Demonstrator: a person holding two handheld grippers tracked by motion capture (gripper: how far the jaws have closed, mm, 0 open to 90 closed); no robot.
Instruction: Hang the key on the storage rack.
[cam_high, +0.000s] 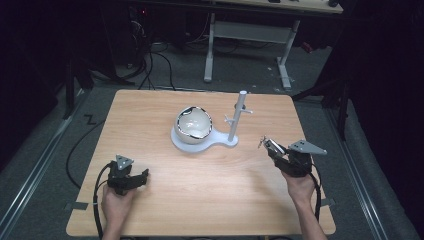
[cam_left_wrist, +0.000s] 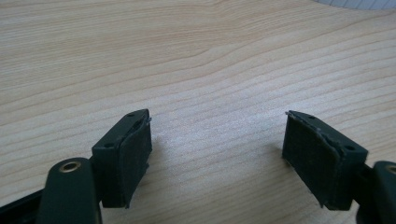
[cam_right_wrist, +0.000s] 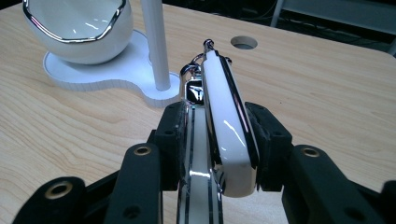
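My right gripper (cam_high: 274, 150) hovers near the table's right edge, shut on a glossy white, chrome-trimmed wristband-like piece (cam_high: 266, 144) that points toward the stand. In the right gripper view the piece (cam_right_wrist: 225, 93) stands on edge between the pads of my right gripper (cam_right_wrist: 219, 114), its chrome clasp end sticking out past the fingertips. A white bowl (cam_high: 194, 123) with a chrome rim sits on a white stand base (cam_high: 220, 142) that carries an upright post (cam_high: 238, 116) with small pegs. My left gripper (cam_high: 136, 179) rests low at the front left, open, with bare wood between the jaws (cam_left_wrist: 218, 120).
The bowl (cam_right_wrist: 74, 23), base (cam_right_wrist: 116, 70) and post (cam_right_wrist: 156, 42) lie just ahead and left of the held piece. A round hole (cam_right_wrist: 243, 42) is cut in the tabletop beyond. Past the wooden table (cam_high: 150, 115) stands a white desk frame (cam_high: 245, 32), with cables on the floor.
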